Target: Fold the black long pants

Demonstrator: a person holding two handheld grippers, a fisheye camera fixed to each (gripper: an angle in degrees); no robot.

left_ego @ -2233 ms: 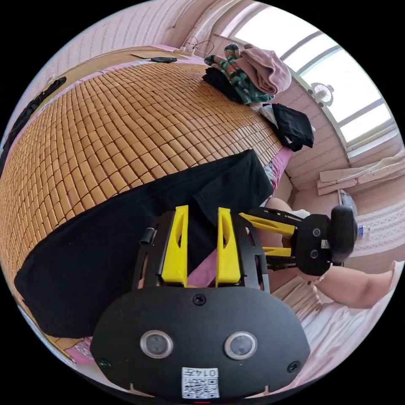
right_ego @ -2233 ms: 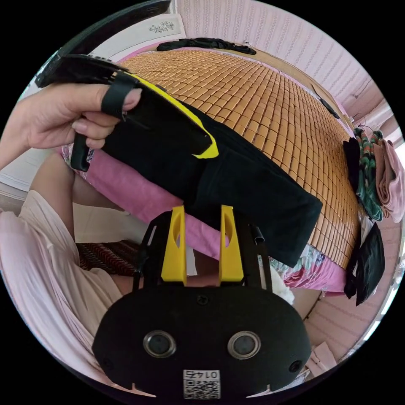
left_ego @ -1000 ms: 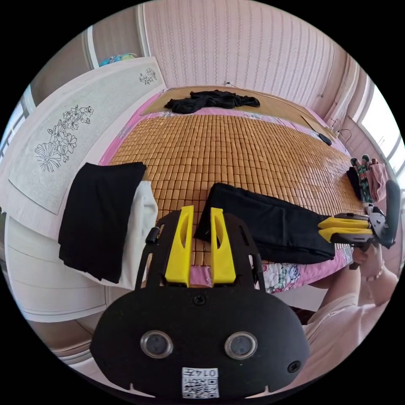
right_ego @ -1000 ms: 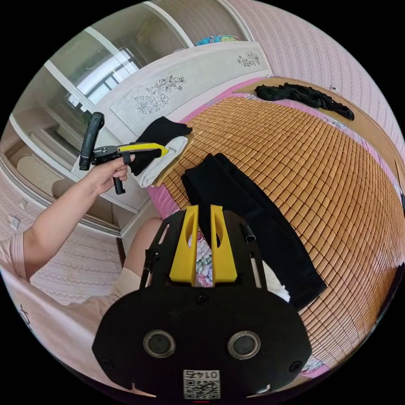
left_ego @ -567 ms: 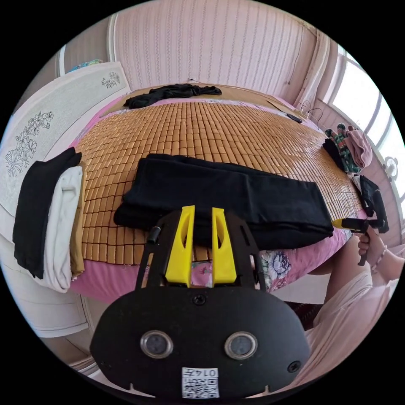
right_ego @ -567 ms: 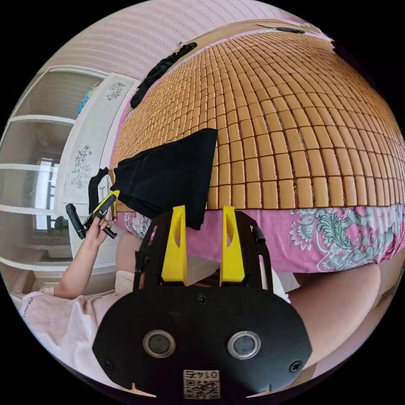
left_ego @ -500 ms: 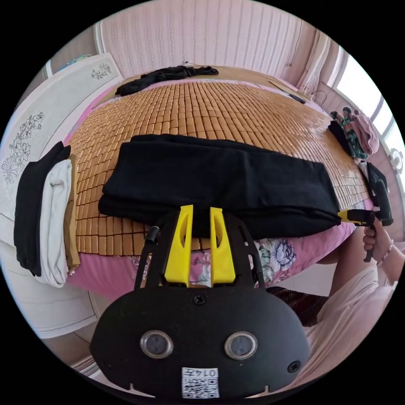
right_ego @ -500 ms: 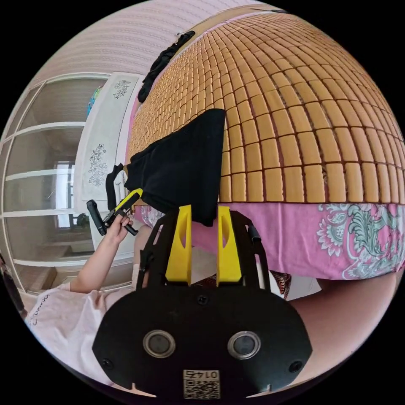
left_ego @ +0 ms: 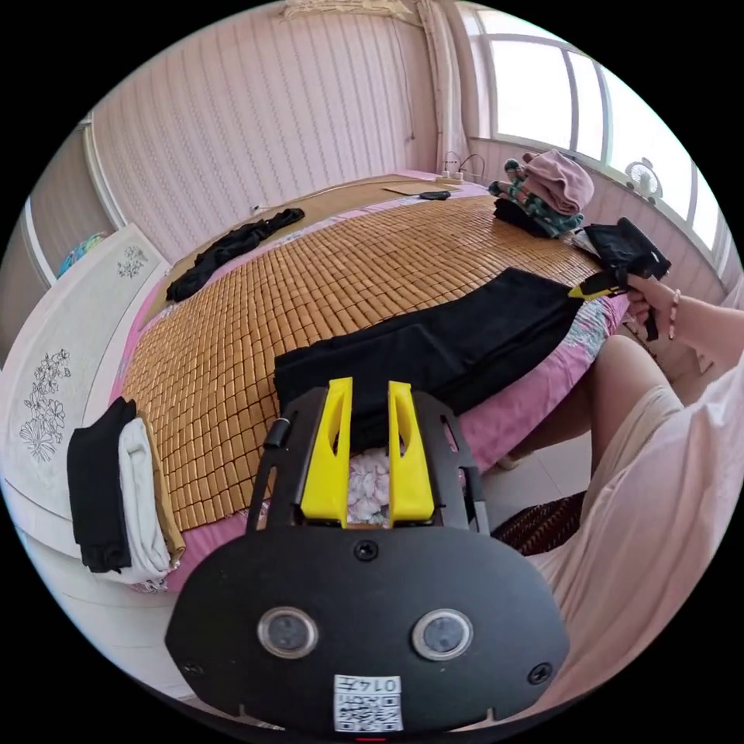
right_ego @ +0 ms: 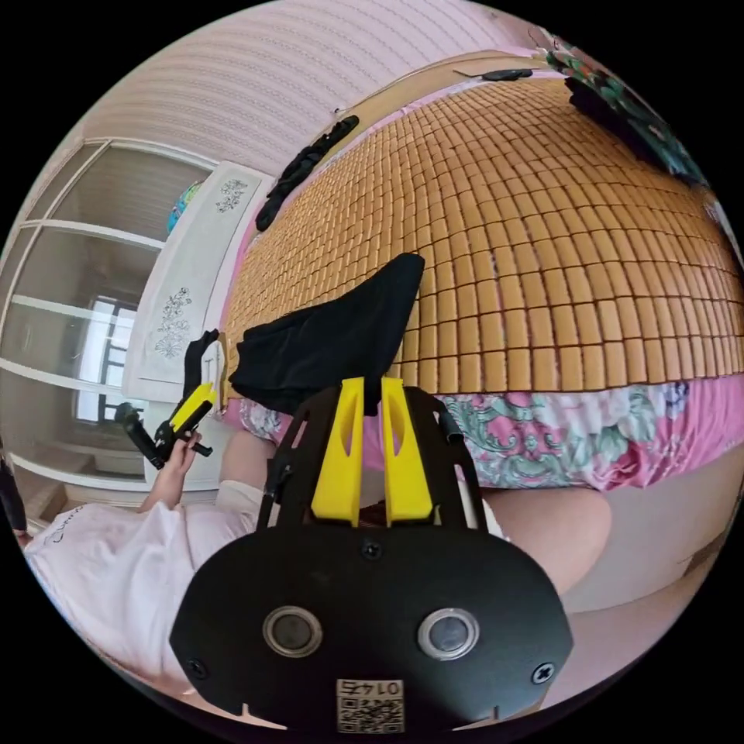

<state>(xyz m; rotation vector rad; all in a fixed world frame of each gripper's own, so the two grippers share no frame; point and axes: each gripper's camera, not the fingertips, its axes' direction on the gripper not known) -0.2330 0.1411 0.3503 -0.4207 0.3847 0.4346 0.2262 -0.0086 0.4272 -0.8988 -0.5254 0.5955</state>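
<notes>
The black long pants (left_ego: 434, 349) lie folded lengthwise as a long strip on the bamboo mat (left_ego: 349, 263), along the bed's near edge. In the left gripper view my left gripper (left_ego: 370, 385) is shut and holds nothing, its tips just short of the strip's near end. A hand holds my right gripper (left_ego: 575, 294) at the strip's far corner. In the right gripper view the pants (right_ego: 325, 341) dip between the tips of my right gripper (right_ego: 372, 381), which is shut on that corner. My left gripper (right_ego: 198, 399) hangs a little off the other end.
A stack of folded black and white clothes (left_ego: 116, 496) sits at the bed's corner by the white headboard (left_ego: 54, 372). A loose black garment (left_ego: 232, 248) lies at the far side. Piled clothes (left_ego: 542, 190) sit under the window. The person's leg (left_ego: 612, 387) stands beside the bed.
Both cameras have swung. My right jaws have drawn closer together on the pants' corner. My left gripper has pulled back from the strip's near end.
</notes>
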